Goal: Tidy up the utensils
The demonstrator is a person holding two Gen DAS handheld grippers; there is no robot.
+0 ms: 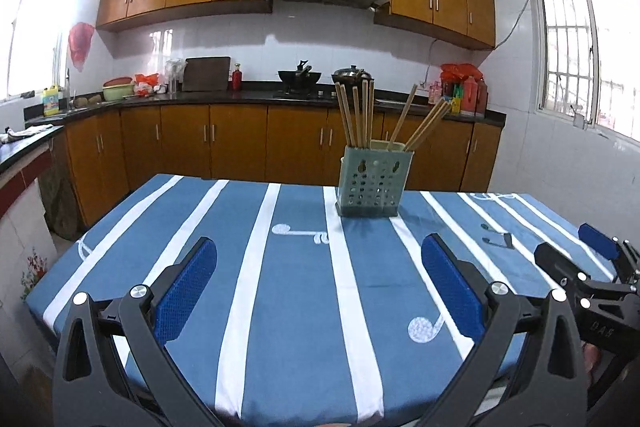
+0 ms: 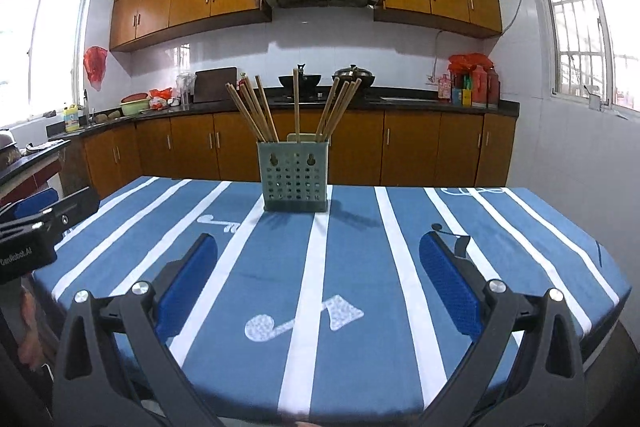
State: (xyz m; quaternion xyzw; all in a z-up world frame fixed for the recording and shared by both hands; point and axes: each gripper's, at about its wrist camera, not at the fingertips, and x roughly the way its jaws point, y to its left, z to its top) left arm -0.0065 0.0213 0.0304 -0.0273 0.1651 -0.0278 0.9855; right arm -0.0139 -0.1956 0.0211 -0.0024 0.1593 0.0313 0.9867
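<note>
Utensil holder [image 1: 374, 183] [image 2: 295, 177]: pale grey-green plastic box, perforated front w/ rows of round holes + two keyhole slots near top rim. Stands upright on the blue/white striped tablecloth [image 1: 280, 287] [image 2: 360, 267], toward far edge; approx 12 o'clock in right wrist view, 1 o'clock in left wrist view.

Chopsticks [image 1: 358, 115] [image 2: 256, 111]: light brown wood, all inside holder, tips down, upper ends sticking well above rim. Fanned out in groups: one bunch leaning toward 11 o'clock, one stick near vertical at 12, another bunch leaning toward 1 o'clock (right wrist view). Exact count unclear, approx nine. None lying on the cloth.
</note>
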